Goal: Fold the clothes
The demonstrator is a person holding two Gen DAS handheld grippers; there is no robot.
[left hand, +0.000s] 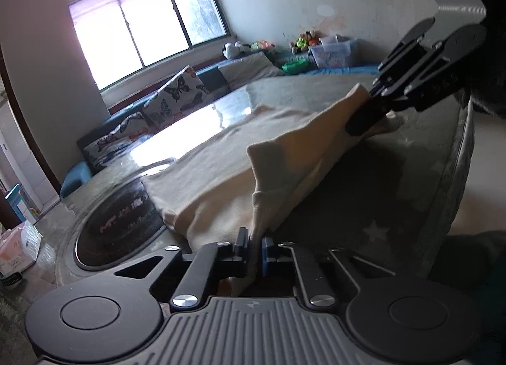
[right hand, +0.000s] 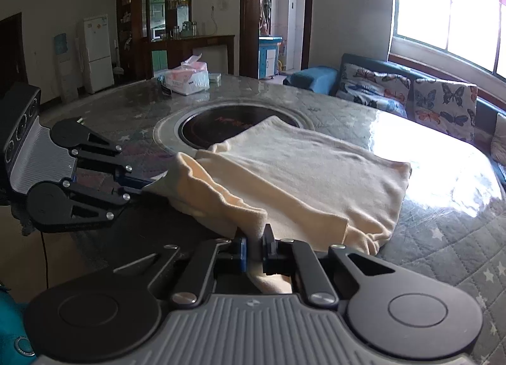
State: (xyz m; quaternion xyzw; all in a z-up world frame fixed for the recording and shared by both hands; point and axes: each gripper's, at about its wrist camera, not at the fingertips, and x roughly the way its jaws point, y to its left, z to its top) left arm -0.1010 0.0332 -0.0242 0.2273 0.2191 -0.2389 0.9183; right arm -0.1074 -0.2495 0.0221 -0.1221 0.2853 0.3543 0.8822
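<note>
A cream garment (left hand: 221, 172) lies on a round table with a grey quilted cover (left hand: 395, 181). Its near edge is lifted off the table. My left gripper (left hand: 254, 249) is shut on one corner of that edge. My right gripper (left hand: 368, 115) is shut on the other corner at the upper right. In the right wrist view the garment (right hand: 303, 172) spreads flat toward the window, my right gripper (right hand: 254, 248) pinches a fold of it, and my left gripper (right hand: 148, 183) holds the raised edge at the left.
A round black cooktop (right hand: 221, 127) is set in the table's middle, partly under the garment. A tissue pack (right hand: 189, 75) sits at the table's far side. A sofa with butterfly cushions (right hand: 411, 93) stands under the window. The table edge (left hand: 465, 156) is close at the right.
</note>
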